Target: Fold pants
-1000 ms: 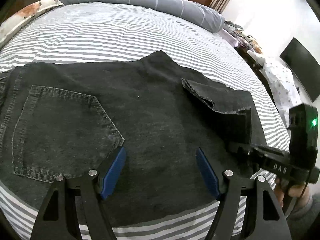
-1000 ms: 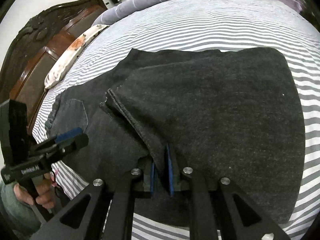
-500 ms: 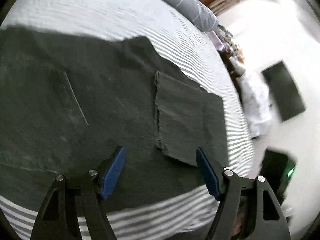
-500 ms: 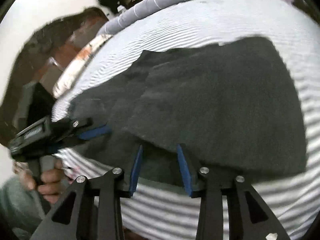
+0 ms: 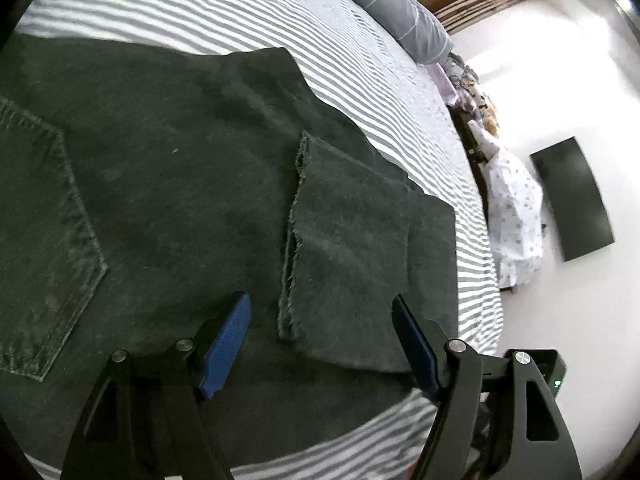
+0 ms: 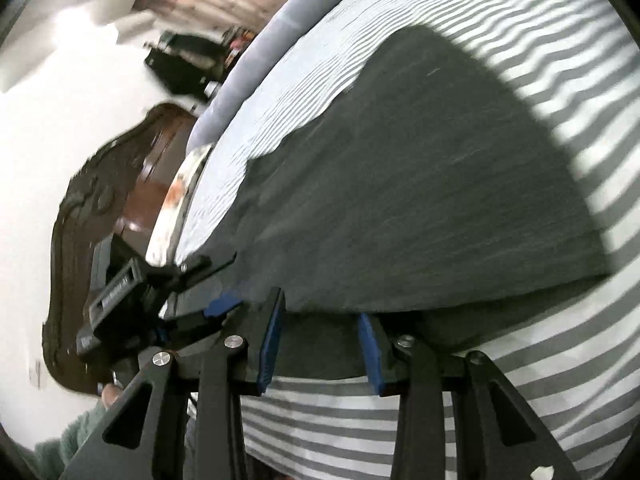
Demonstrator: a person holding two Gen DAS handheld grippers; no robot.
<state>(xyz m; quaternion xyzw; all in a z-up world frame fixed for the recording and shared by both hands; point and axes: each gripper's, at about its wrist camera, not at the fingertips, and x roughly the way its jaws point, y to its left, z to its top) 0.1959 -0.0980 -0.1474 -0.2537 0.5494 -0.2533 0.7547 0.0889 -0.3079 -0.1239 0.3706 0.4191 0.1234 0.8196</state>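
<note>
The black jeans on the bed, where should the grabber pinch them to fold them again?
Probably the raw hem end of the black jeans, which lies folded back over the leg. Its frayed edge sits slightly proud of the layer below, so a finger could slip under. Come from the near bed edge, where the open left gripper already straddles it.

Dark denim pants [image 5: 168,184] lie spread across the striped bedsheet [image 5: 360,68], filling the left and centre of the frame, a back pocket [image 5: 44,248] at far left. A folded leg end with a frayed hem [image 5: 348,256] lies on top at centre. The left gripper [image 5: 320,344] hangs at the bottom edge, its blue pads [image 5: 226,340] spread wide, gripping nothing.
</note>
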